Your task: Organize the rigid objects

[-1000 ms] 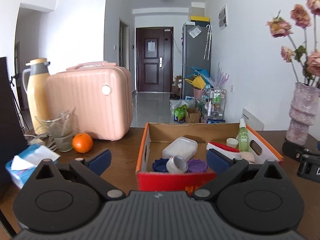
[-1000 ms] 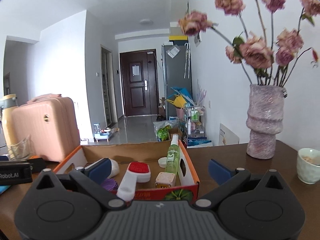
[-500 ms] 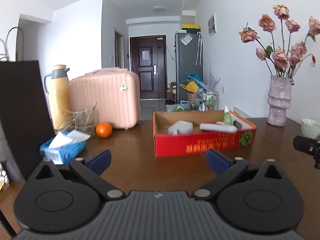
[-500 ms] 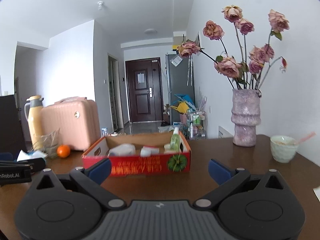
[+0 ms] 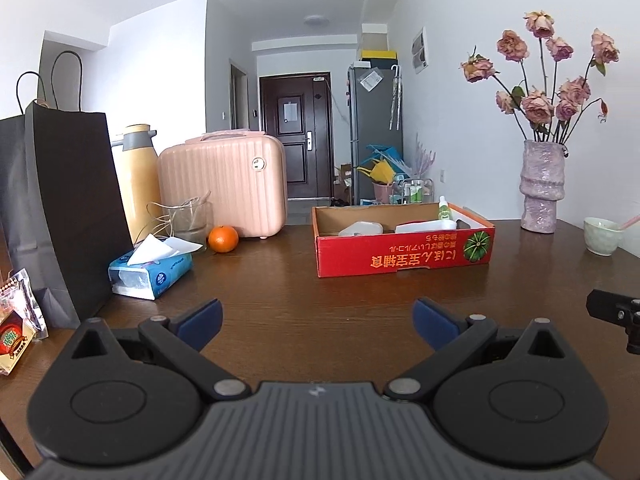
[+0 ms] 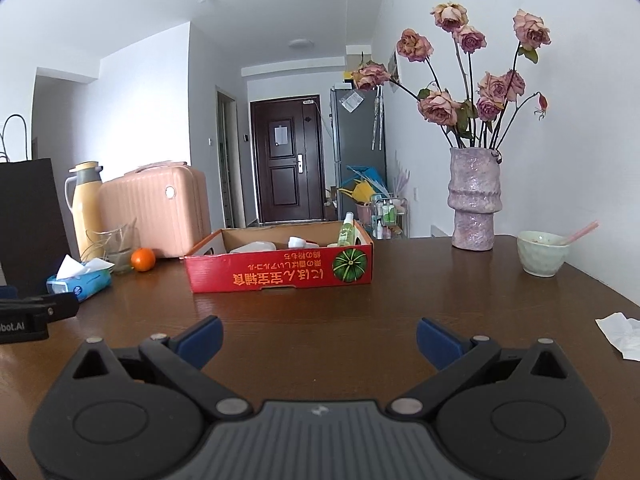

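A red cardboard box (image 5: 404, 254) stands on the brown table (image 5: 320, 304); it also shows in the right wrist view (image 6: 280, 276). It holds a green spray bottle (image 5: 444, 210), a white container (image 5: 360, 229) and other small items, partly hidden by the box wall. The green bottle (image 6: 347, 232) leans at the box's right end. My left gripper (image 5: 318, 320) is open and empty, well back from the box. My right gripper (image 6: 320, 338) is open and empty, also back from the box.
On the left stand a black paper bag (image 5: 60, 208), a tissue pack (image 5: 150, 276), an orange (image 5: 223, 239), a glass jar (image 5: 190, 220), a yellow thermos (image 5: 138, 176) and a pink case (image 5: 224, 186). A vase of dried roses (image 6: 474, 200), a bowl (image 6: 542, 252) and a crumpled paper (image 6: 622, 334) are on the right.
Both grippers have pulled back from over the box, which now looks smaller and farther away. Both stay open and empty.
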`<move>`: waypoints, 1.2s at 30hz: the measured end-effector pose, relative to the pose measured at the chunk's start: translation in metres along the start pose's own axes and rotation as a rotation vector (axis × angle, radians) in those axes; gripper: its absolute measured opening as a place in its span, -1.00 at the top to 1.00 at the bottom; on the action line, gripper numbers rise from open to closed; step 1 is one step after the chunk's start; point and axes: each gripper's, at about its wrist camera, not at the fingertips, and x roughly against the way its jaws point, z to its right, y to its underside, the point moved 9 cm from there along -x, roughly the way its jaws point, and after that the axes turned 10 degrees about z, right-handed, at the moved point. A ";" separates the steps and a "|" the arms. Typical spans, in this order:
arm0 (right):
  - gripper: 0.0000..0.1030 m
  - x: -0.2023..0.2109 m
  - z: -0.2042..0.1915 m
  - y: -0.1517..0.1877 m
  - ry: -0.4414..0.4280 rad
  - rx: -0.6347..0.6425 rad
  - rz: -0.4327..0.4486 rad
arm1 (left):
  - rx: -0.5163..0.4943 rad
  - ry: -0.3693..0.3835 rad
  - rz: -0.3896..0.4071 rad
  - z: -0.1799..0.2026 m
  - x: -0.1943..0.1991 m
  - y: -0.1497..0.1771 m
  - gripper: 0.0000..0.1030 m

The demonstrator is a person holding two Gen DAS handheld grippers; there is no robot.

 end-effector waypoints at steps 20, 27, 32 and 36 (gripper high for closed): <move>-1.00 0.009 -0.004 -0.004 0.002 0.007 0.019 | 0.002 0.012 0.013 0.002 0.008 -0.001 -1.00; -1.00 0.009 -0.004 -0.003 0.002 0.007 0.018 | 0.003 0.009 0.012 0.001 0.008 -0.001 -1.00; -1.00 0.009 -0.004 -0.003 0.004 0.006 0.016 | 0.005 0.008 0.012 0.000 0.009 0.000 -1.00; -1.00 0.009 -0.004 -0.003 0.004 0.009 0.016 | 0.007 0.008 0.015 0.000 0.010 0.000 -1.00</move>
